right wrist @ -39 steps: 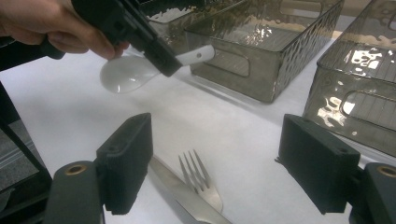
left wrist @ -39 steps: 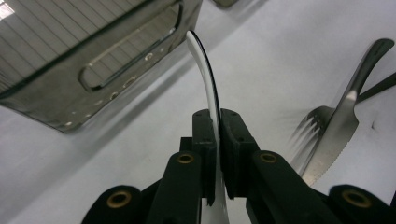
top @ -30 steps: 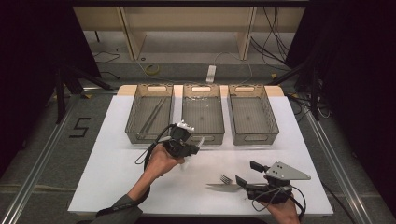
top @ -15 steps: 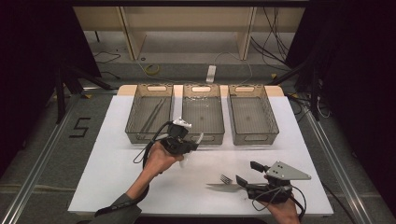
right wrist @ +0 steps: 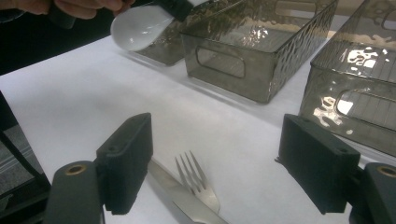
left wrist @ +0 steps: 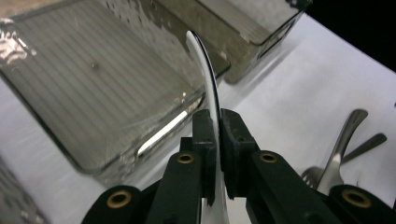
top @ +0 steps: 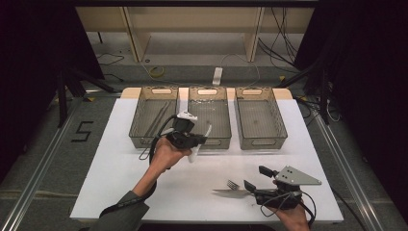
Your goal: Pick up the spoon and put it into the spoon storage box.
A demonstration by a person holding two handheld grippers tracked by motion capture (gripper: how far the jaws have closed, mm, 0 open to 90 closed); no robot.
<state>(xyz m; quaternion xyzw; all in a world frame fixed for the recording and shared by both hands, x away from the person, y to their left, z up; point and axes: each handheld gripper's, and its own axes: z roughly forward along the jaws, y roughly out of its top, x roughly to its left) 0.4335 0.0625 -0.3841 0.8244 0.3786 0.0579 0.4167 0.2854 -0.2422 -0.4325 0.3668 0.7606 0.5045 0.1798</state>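
**A:** What has changed since a second ago?

**B:** The left gripper (top: 195, 140) has lifted a little, carrying the white plastic spoon (left wrist: 208, 88) with it; it now hangs above the near wall of the middle bin (top: 210, 139). The right gripper (top: 257, 178) has not shifted.

**A:** Is the spoon firmly held?

**B:** Yes. In the left gripper view the two black jaws are clamped on the spoon's thin handle, which stands on edge between the pads and curves up over the bin. In the right gripper view the spoon's bowl (right wrist: 140, 27) shows at the top, off the table, in front of the bins.

**A:** And the right gripper?

**B:** Its jaws are spread wide with nothing between the pads. It sits low near the front right of the white table (top: 115, 192), pointing towards a metal fork (right wrist: 196, 184) and a metal knife (right wrist: 180, 198) that lie side by side on the surface, just ahead of the jaws.

**A:** What about the bins?

**B:** Three clear smoky bins stand in a row at the far edge. The left bin (top: 139, 139) has long thin utensils lying in it; I cannot tell what kind. The right bin (top: 262, 140) stands well apart from both grippers.
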